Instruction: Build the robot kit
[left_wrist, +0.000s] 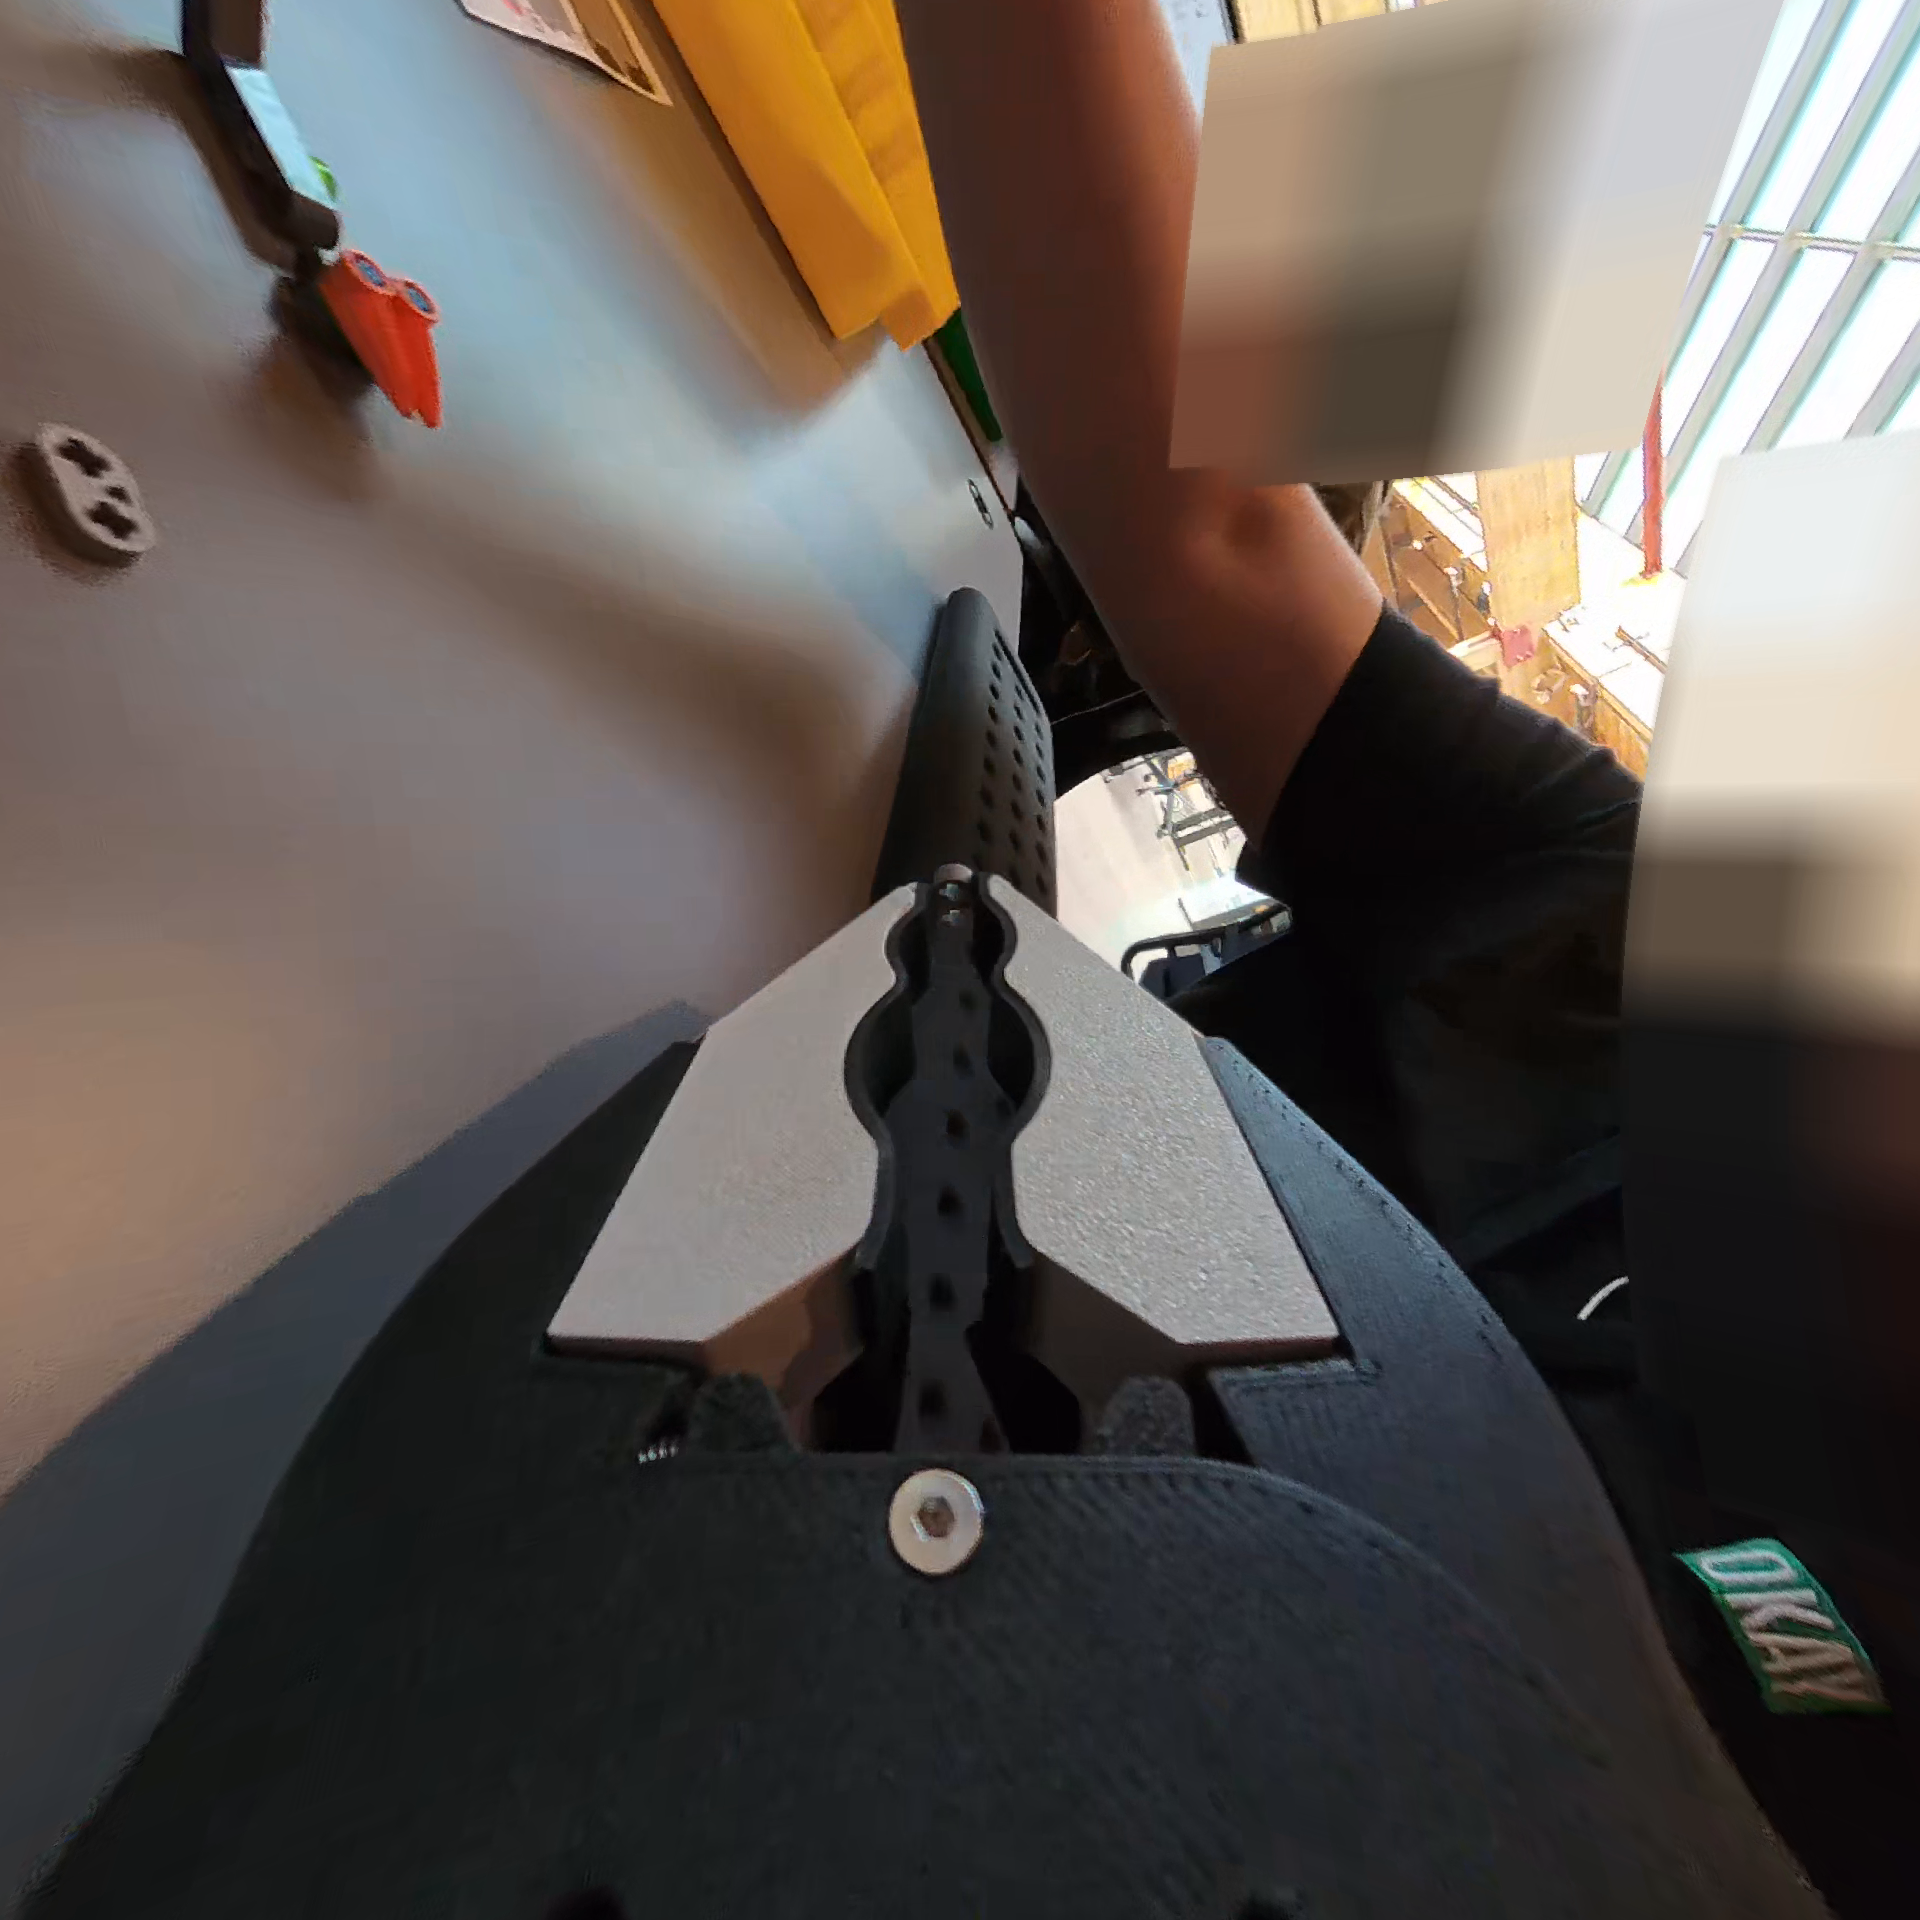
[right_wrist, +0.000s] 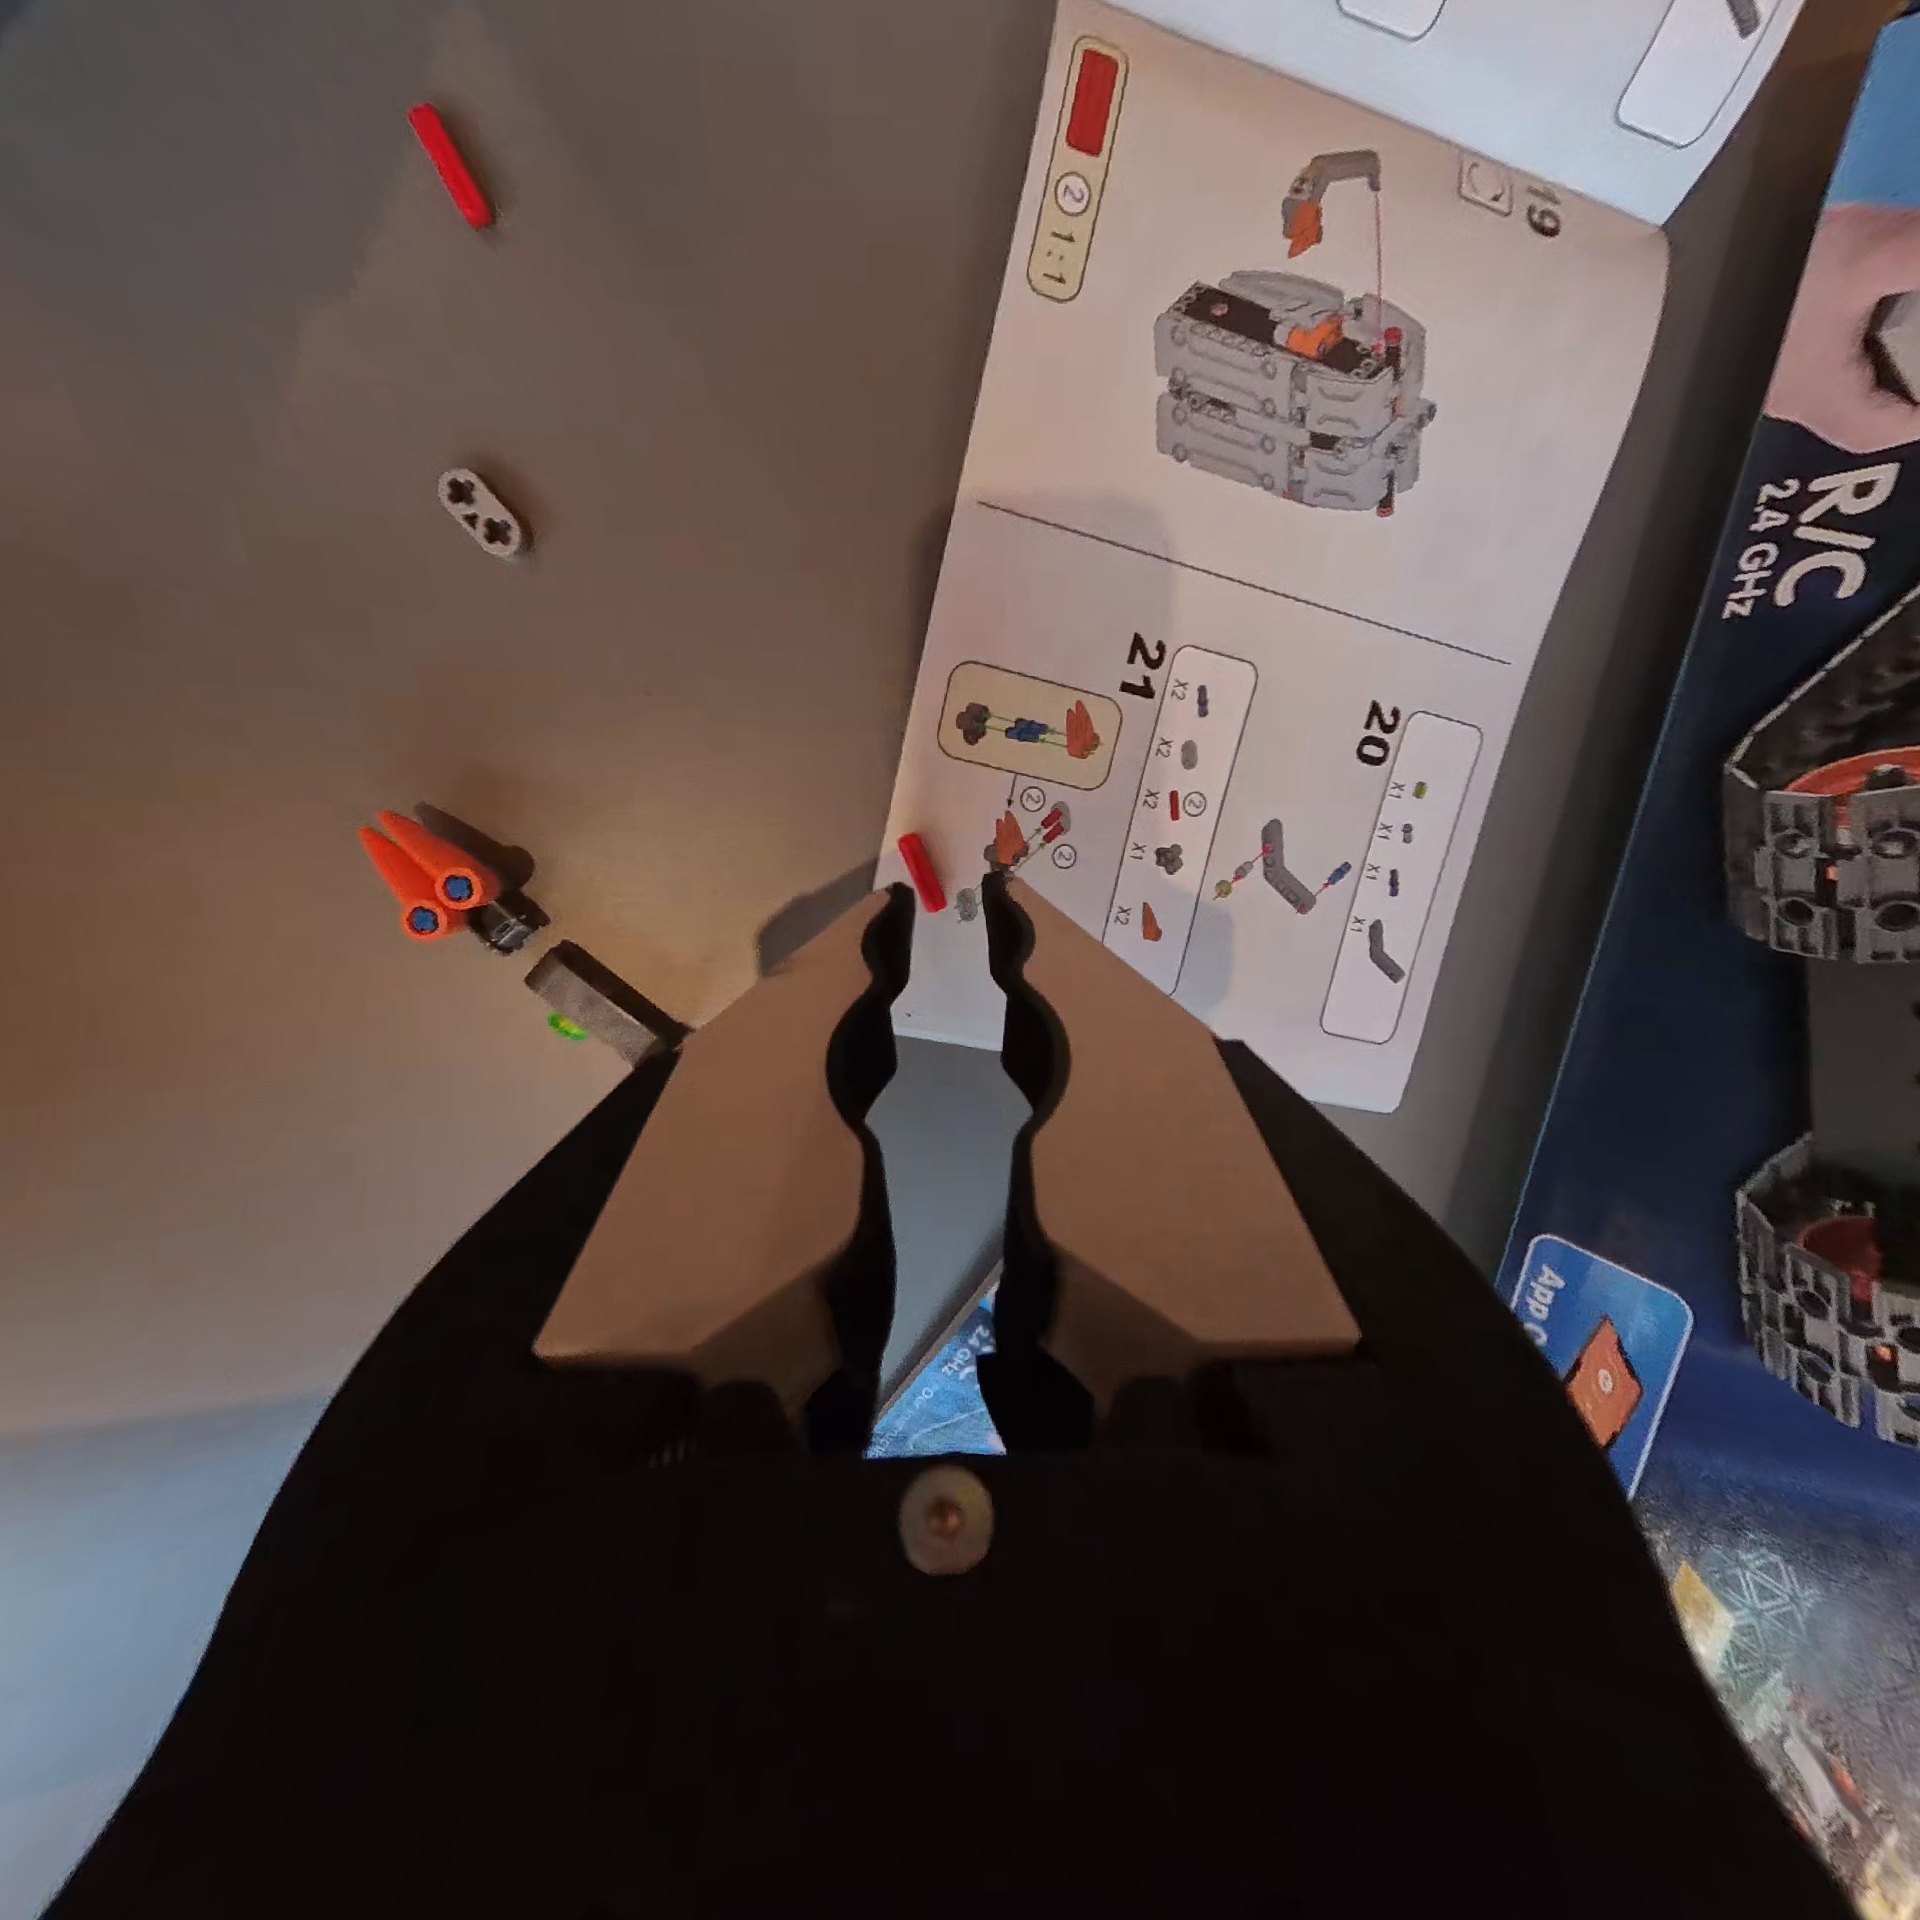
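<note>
My left gripper (left_wrist: 951, 896) is shut on a long black strip with a row of holes (left_wrist: 982, 748). The strip runs between the jaws and sticks out past the tips, over the table edge. My right gripper (right_wrist: 948, 900) is open with a narrow gap, low over the corner of an open instruction booklet (right_wrist: 1299, 540). A short red pin (right_wrist: 923, 873) lies right at its left fingertip (right_wrist: 896, 906). Nothing is held in the right gripper.
On the grey table (right_wrist: 675, 416) lie a pair of orange cones on a dark piece (right_wrist: 428, 875), also in the left wrist view (left_wrist: 387, 335). There are a grey two-hole link (right_wrist: 483, 514), a second red pin (right_wrist: 452, 166) and a grey block (right_wrist: 594, 1003). A blue box (right_wrist: 1766, 987) is at right. A person's arm (left_wrist: 1122, 416) reaches over a yellow sheet (left_wrist: 831, 156). The tips of one gripper are about 20 centimeters away from the tips of the other. From my right tips it is roughly 6 centimeters to the grey block (right_wrist: 594, 1003); from my left, 15 centimeters.
</note>
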